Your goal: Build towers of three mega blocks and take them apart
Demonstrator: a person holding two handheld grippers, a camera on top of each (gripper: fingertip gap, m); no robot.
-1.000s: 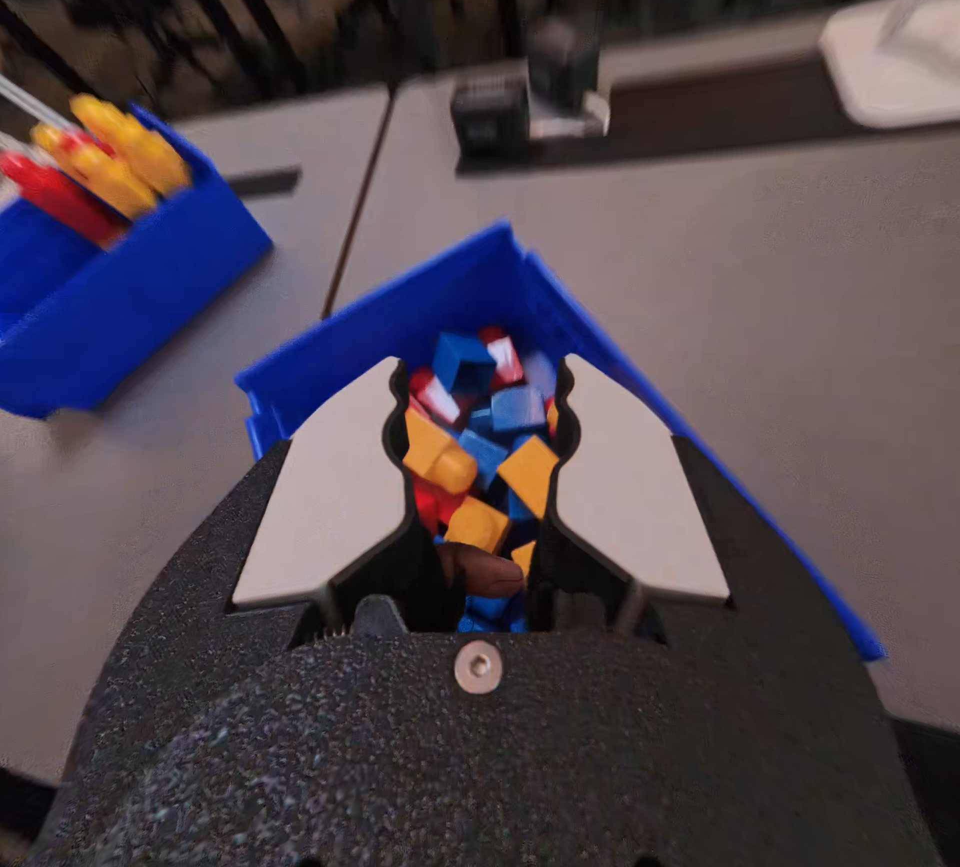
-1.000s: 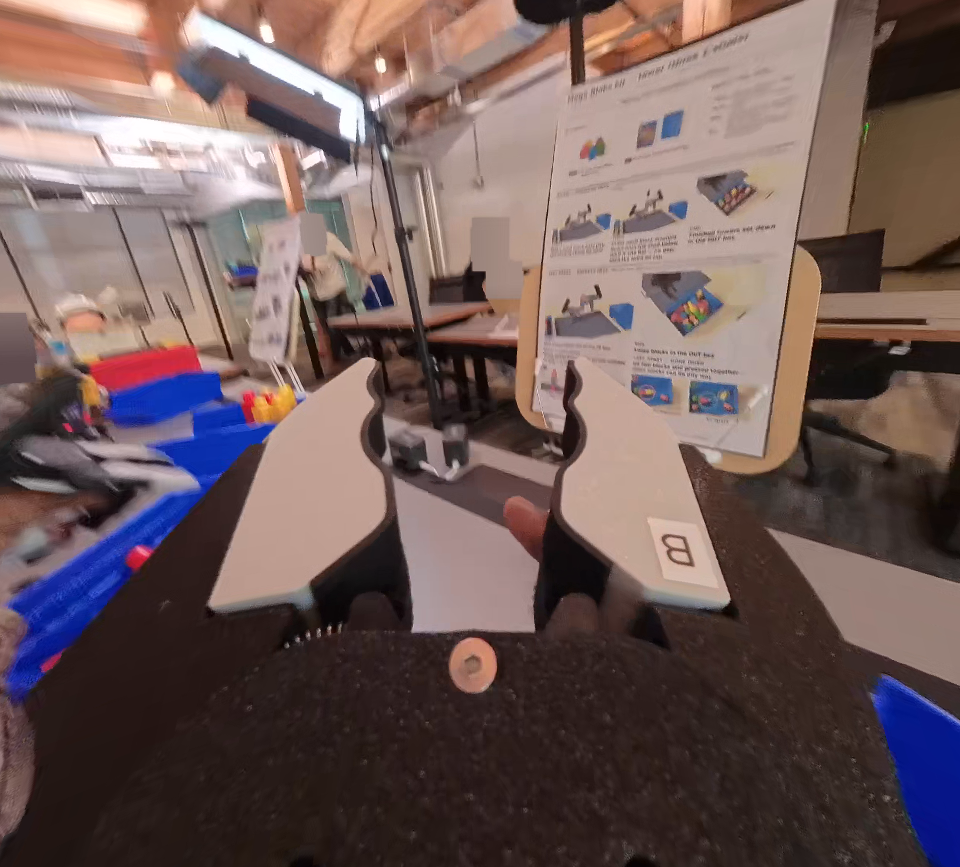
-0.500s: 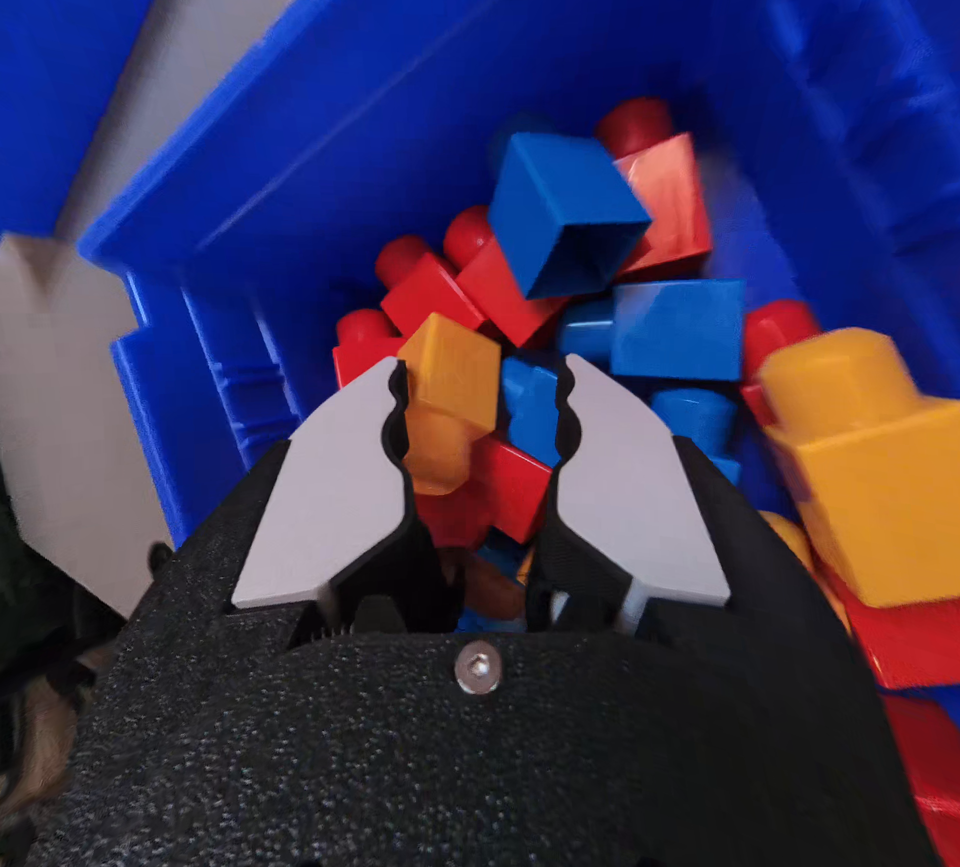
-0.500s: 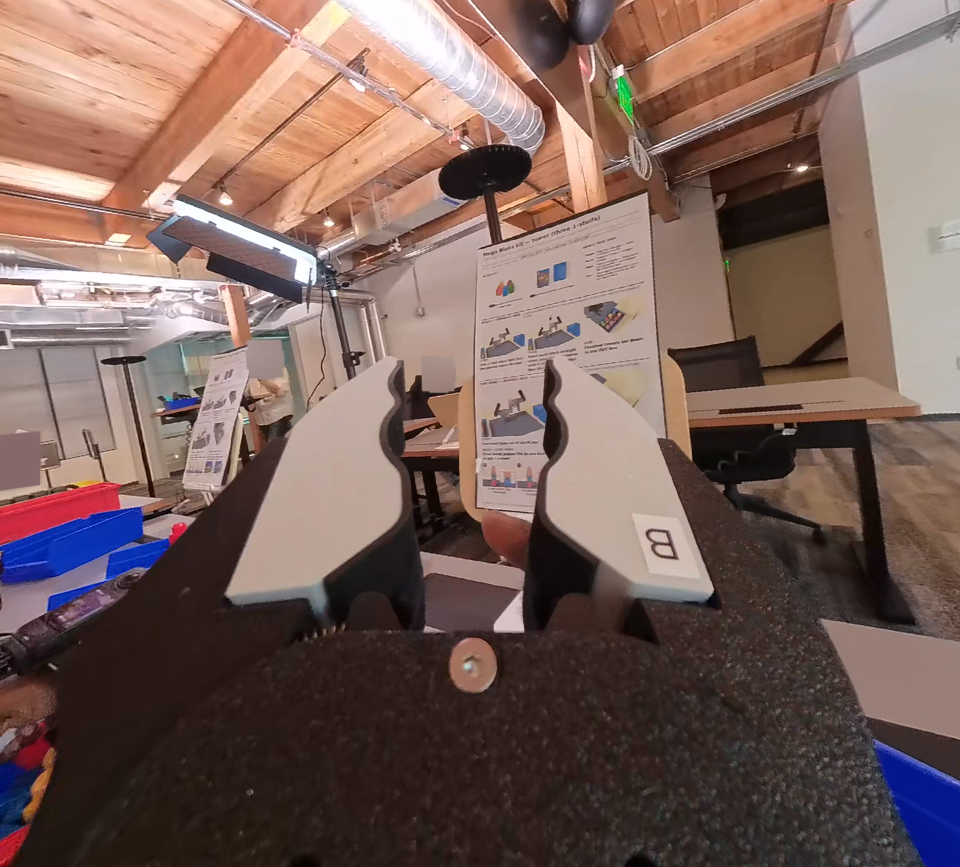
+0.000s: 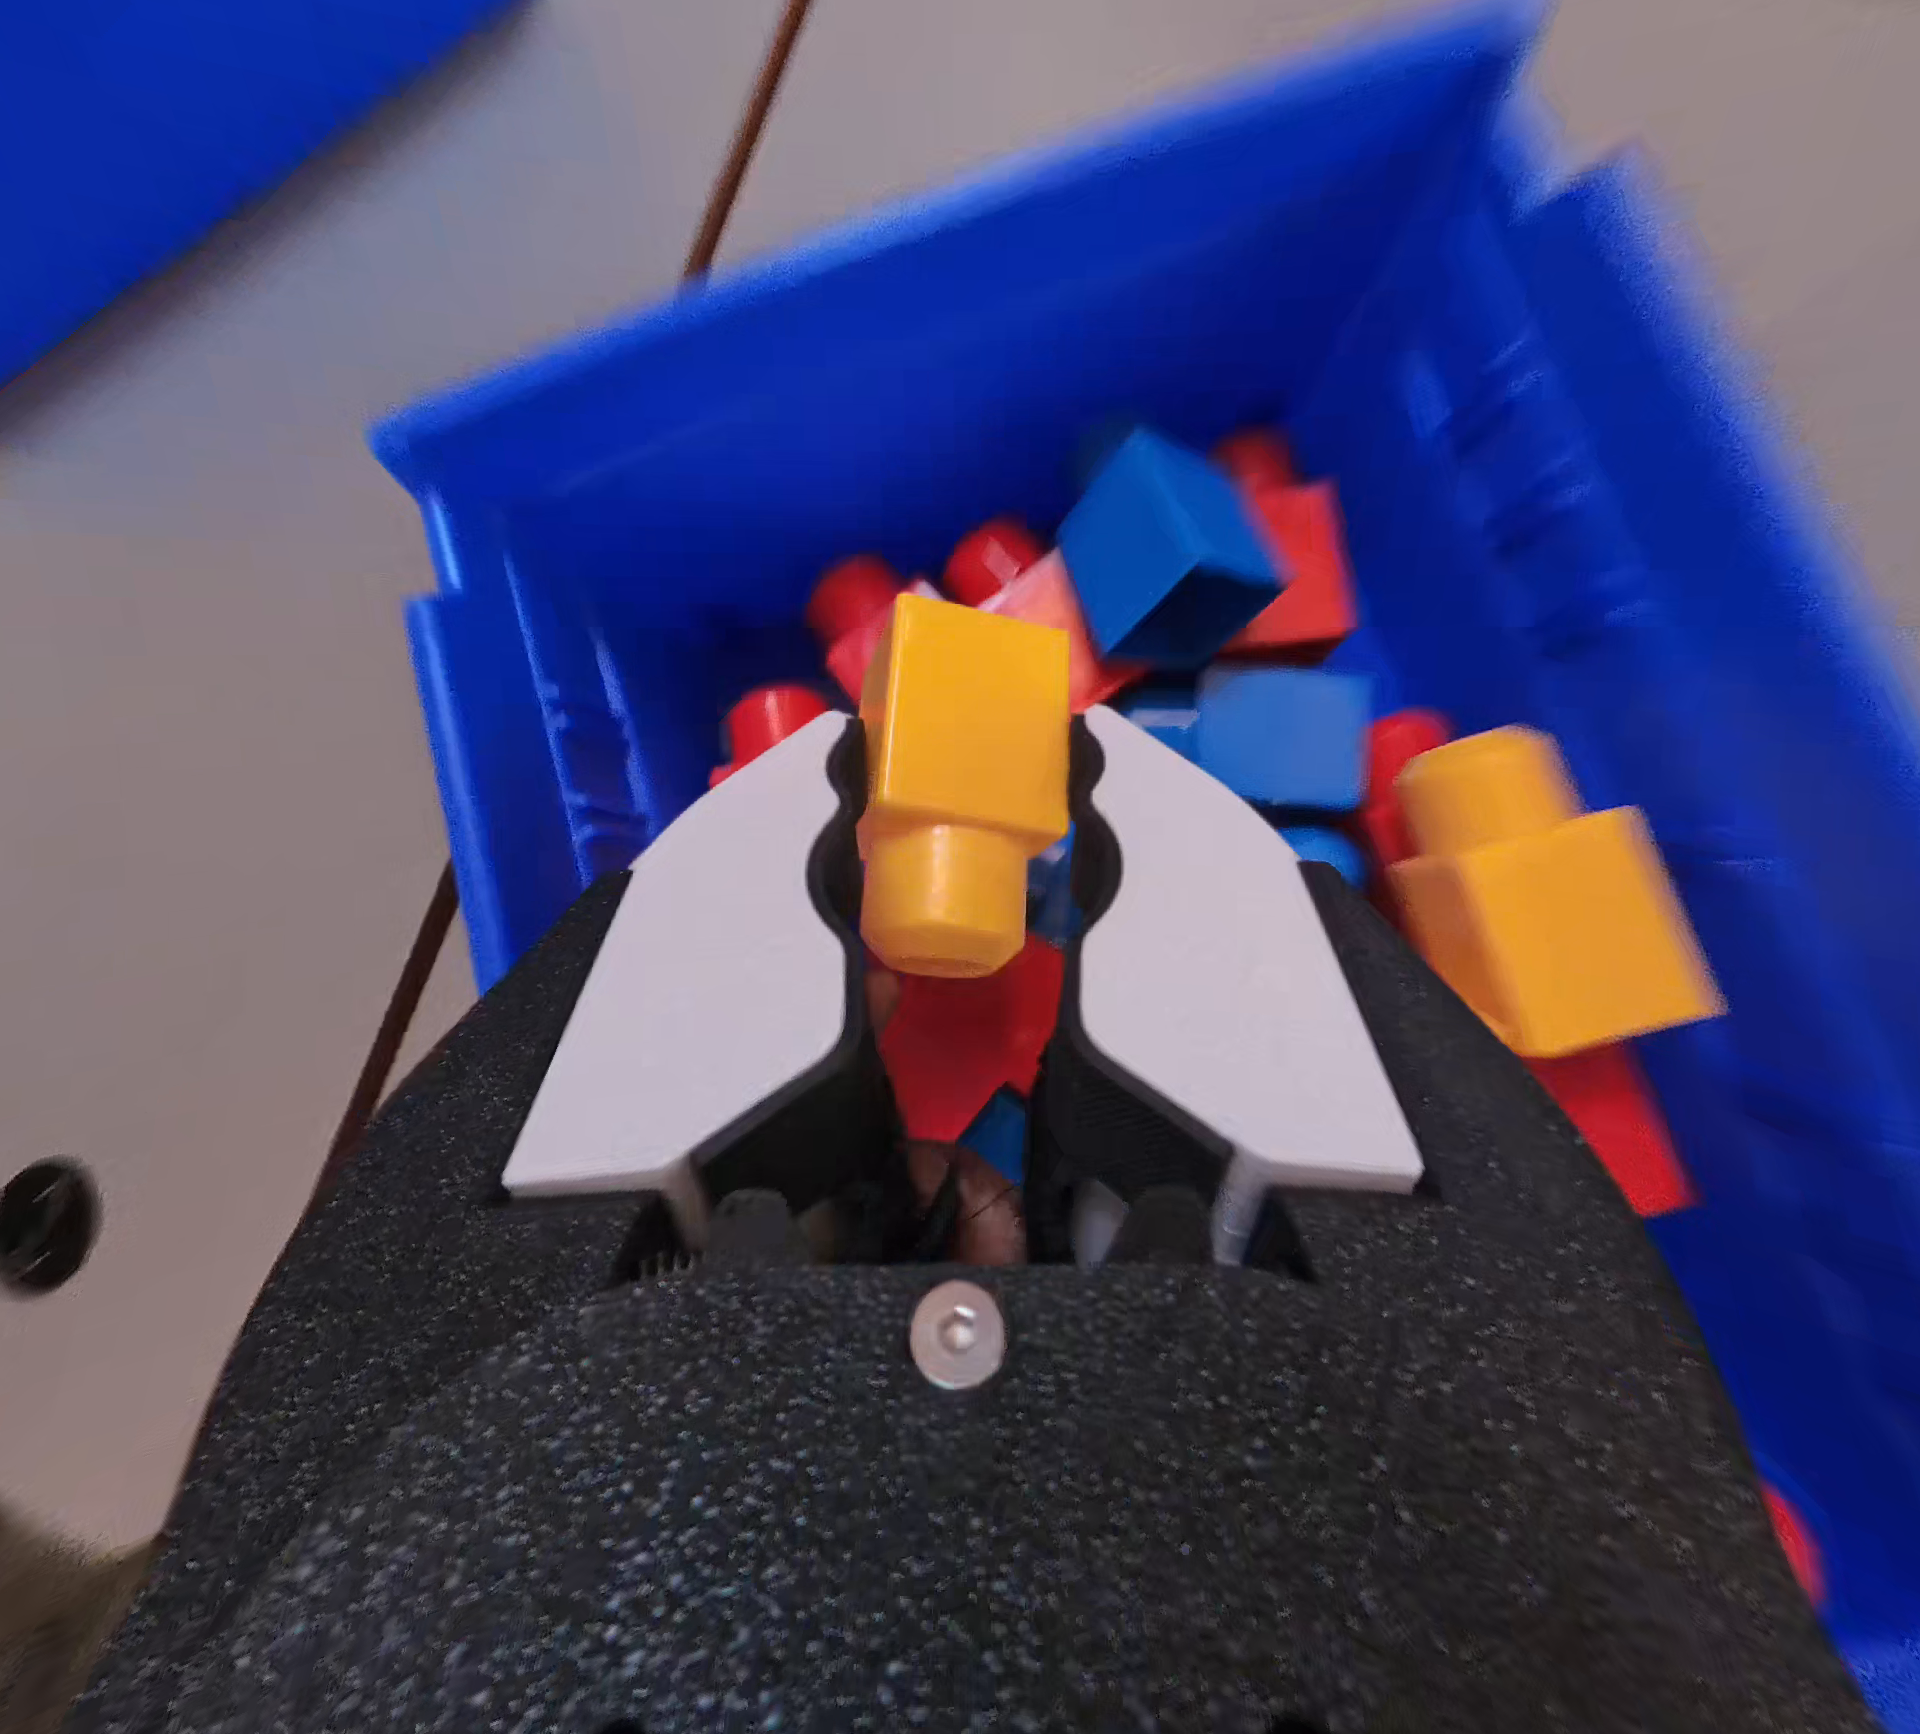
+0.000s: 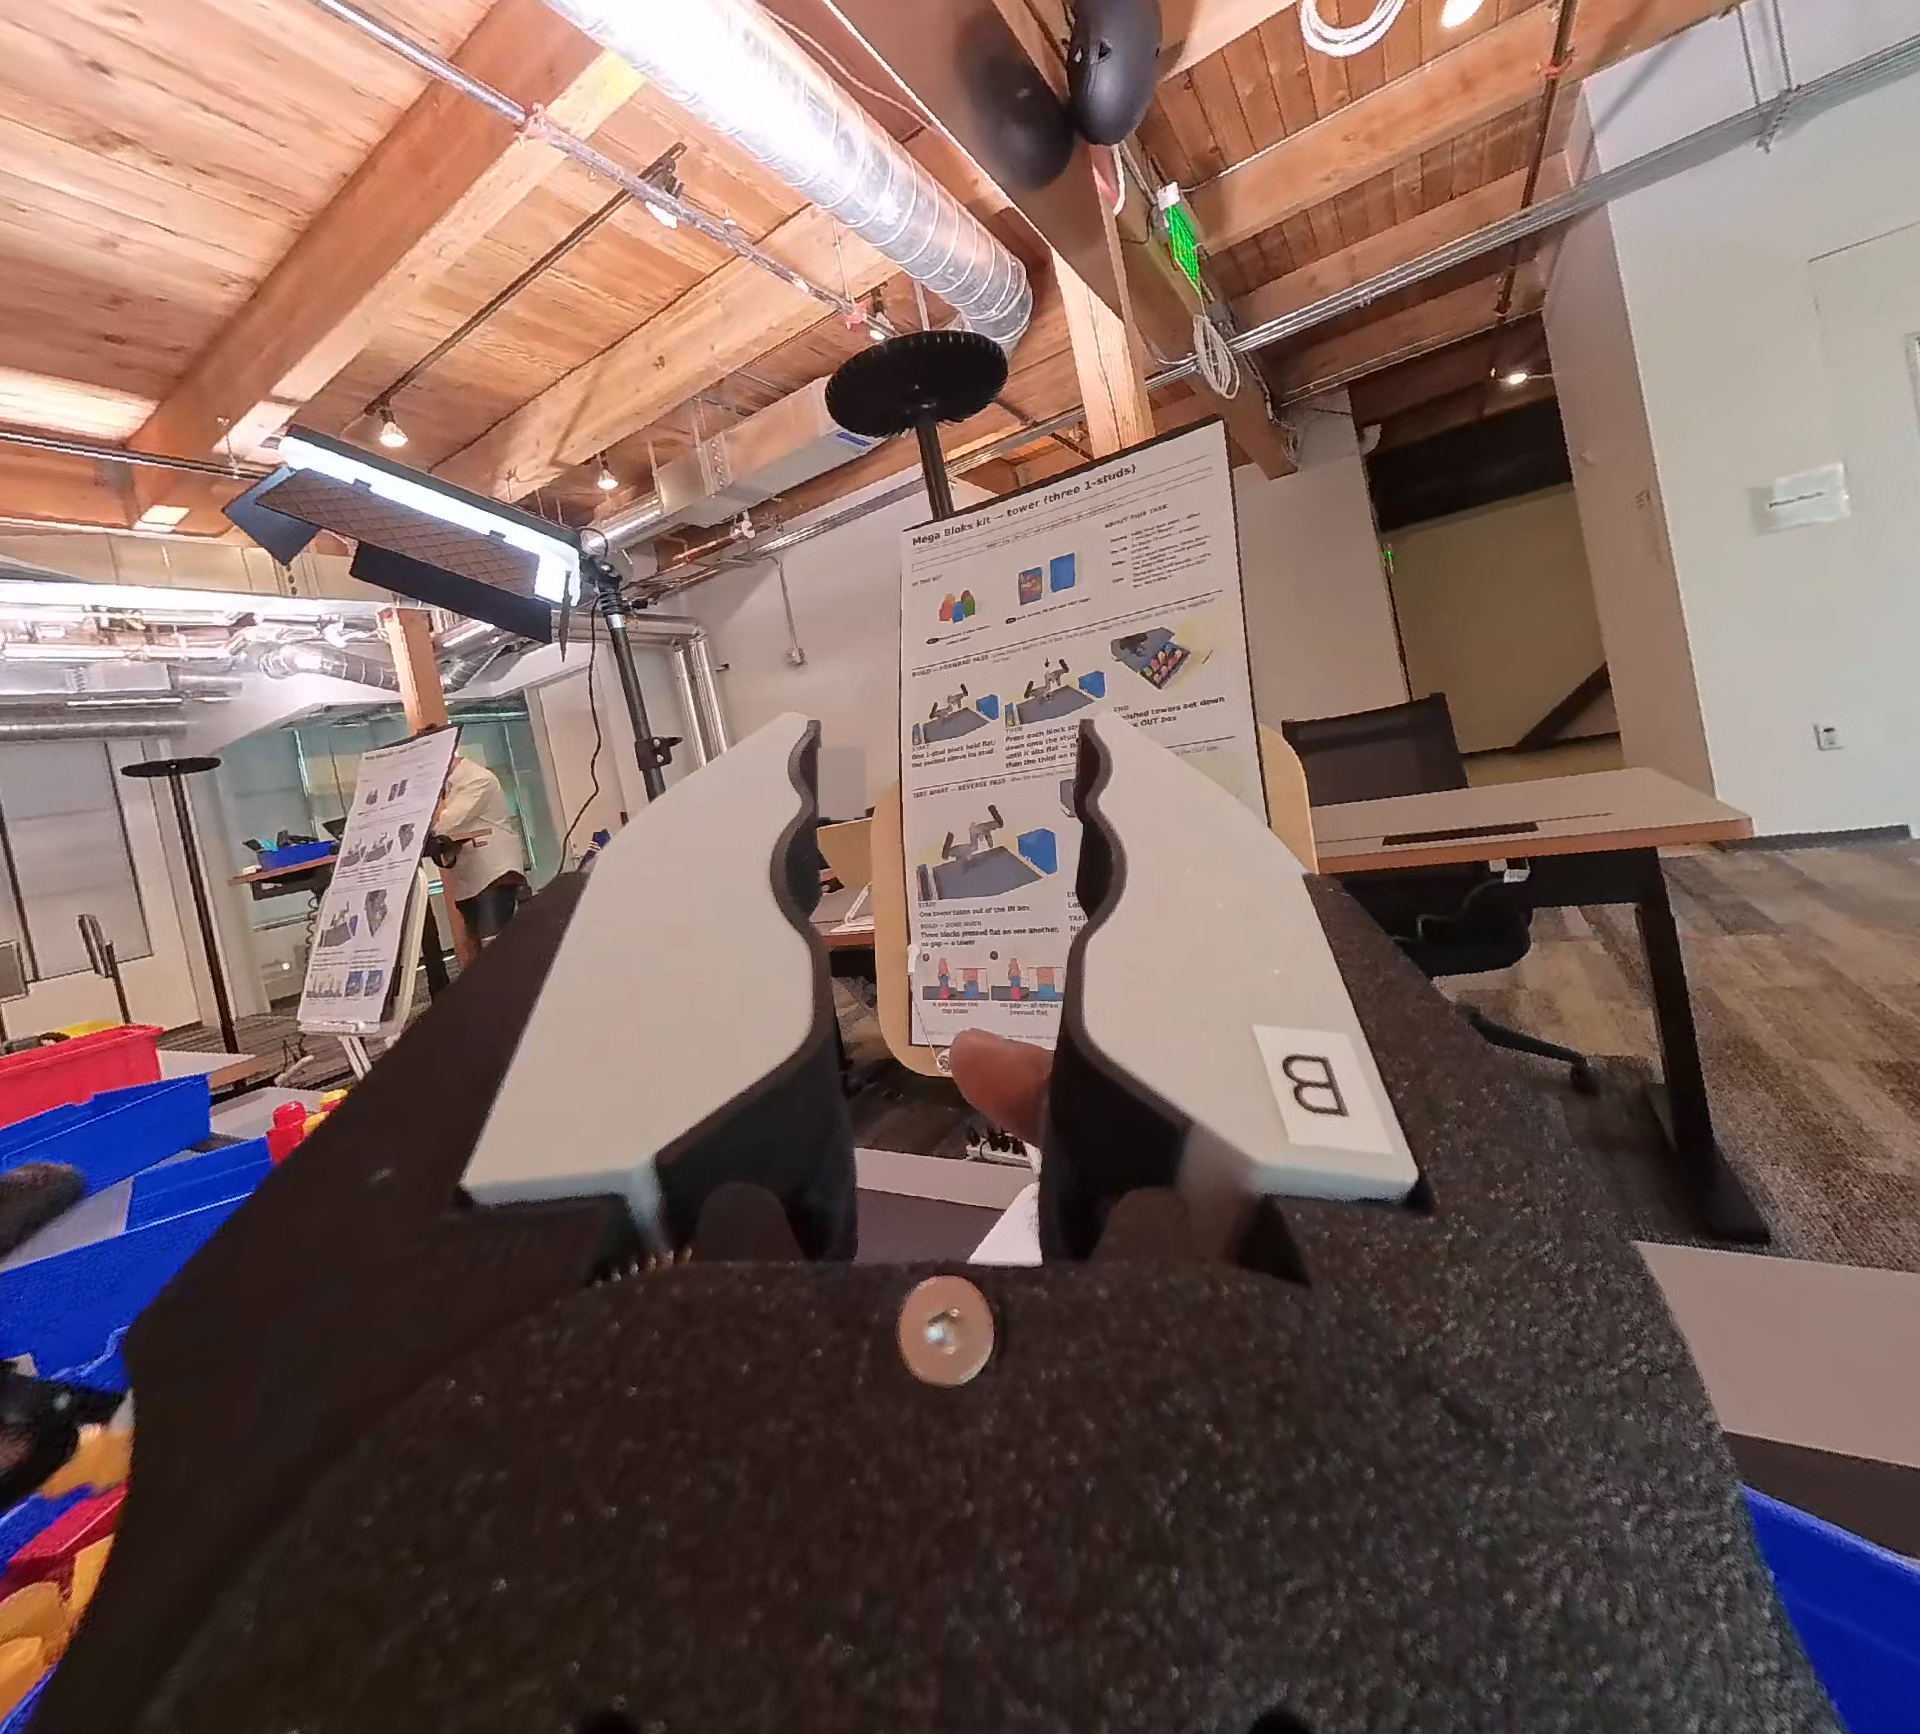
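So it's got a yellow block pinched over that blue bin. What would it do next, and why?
Probably lift straight up and clear of the blue bin. The left gripper is shut on the yellow block, stud towards the camera, with loose blocks piled beneath. The right gripper is open, empty and aimed away into the room, so nothing to join yet.

Blocks piled in a bin on the table, another bin apparently behind-left

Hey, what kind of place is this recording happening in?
Probably an open-plan office or lab set up for recording: wooden ceiling beams, a studio light panel, desks, and instruction boards on stands.
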